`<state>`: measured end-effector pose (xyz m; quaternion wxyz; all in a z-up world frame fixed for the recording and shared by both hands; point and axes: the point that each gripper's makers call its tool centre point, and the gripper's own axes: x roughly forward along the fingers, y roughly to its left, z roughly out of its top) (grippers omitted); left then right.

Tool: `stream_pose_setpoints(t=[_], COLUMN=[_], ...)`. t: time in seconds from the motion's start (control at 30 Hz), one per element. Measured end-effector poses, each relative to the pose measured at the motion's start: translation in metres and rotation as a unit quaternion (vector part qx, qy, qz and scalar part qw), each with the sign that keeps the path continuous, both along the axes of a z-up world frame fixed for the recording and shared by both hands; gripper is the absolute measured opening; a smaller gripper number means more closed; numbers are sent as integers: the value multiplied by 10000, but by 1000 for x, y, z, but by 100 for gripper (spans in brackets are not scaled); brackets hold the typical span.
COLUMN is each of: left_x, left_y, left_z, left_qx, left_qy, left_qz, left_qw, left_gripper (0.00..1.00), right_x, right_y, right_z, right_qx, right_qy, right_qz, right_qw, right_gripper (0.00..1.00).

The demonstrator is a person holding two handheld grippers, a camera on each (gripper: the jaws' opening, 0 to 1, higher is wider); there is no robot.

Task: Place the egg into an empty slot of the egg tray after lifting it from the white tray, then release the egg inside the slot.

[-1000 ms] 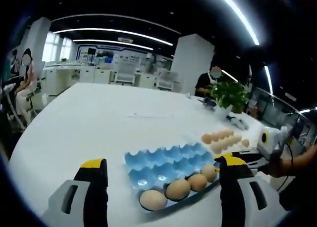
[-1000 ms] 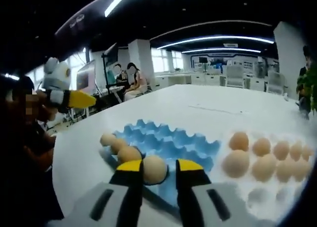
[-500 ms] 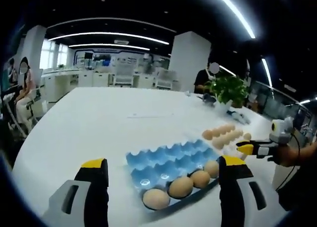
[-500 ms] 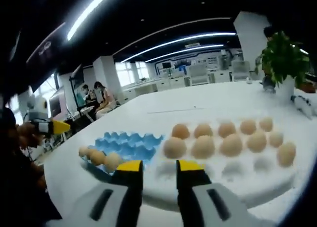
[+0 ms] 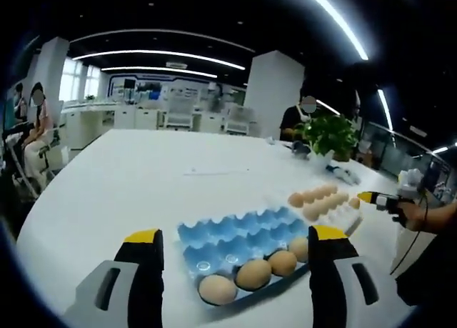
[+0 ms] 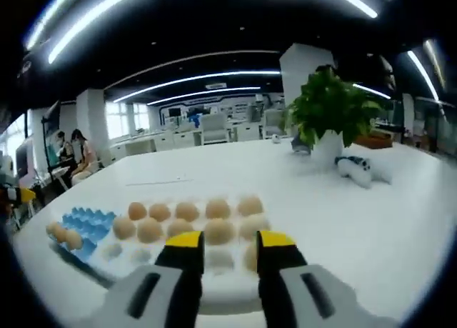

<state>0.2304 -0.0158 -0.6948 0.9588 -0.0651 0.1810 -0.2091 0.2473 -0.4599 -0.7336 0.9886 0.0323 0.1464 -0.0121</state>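
In the right gripper view the right gripper (image 6: 230, 244) stands with its yellow-tipped jaws a narrow gap apart and nothing between them; a brown egg (image 6: 218, 231) in the white tray (image 6: 228, 289) sits just beyond the gap, nearly centred on it but not gripped. That egg looks almost round from here, so its long axis cannot be told. The white tray lies directly under and ahead of these jaws and carries two rows of brown eggs, with a few bare hollows in its near row. To the left of it, touching or just beside it, lies the blue egg tray (image 6: 80, 221), with eggs along its left edge. Farther back on the white table (image 6: 400, 221) stand a potted plant (image 6: 327, 117) and a small white and dark object near it. In the left gripper view the left gripper (image 5: 233, 244) is spread wide and empty, framing the blue egg tray (image 5: 239, 231), whose near row holds four eggs while the slots behind are bare. The white tray (image 5: 332, 208) lies beyond on the right, and the right gripper (image 5: 376, 199) comes in from that side, held in a person's hand.
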Motion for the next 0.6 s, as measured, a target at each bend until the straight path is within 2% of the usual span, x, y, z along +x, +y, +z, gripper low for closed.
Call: stream_pose_setpoints(t=[0.07,0.2,0.3,0.33,0.4,0.43,0.47,0.5,0.53,0.6], left_x=[0,-1,-2,-2,-3,-4,-4,-4,-4,-4], left_y=[-2,0,2,3,3,3,3,4,4,3], left_z=[1,0,1,1,1,1,1,1,0,1], left_qx=[96,161,140,143,172,198,236,259,270,281], left_qy=[-98,-60,-70,-70,-94,-119,-143,-141,-134,-153], left_qz=[-46,-61,-51,-40,-55,-75,-97,-95,-108,-139], left_qw=[9999,9998,9999,9999,9998,9997,9996,9995,9995,9994], left_gripper=[84,84,84,84,83,83,83,82,82,81], right_x=[6,15,13,15,13,10,18,17,13,12], right_y=[-12,-24,-24,-22,-17,-12,-14,-12,-10,-10], right_z=[-7,-16,-35,-33,-42,-54,-39,-41,-44,-44], right_qx=[-185,-295,-327,-226,-276,-372,-652,-631,-385,-399], right_qy=[99,188,525,423,629,922,420,524,659,648], right_qz=[-81,-146,-77,-53,61,233,211,231,149,164], right_qw=[9997,9993,9981,9988,9976,9948,9968,9964,9970,9970], right_gripper=[29,29,30,31,31,31,30,30,30,30])
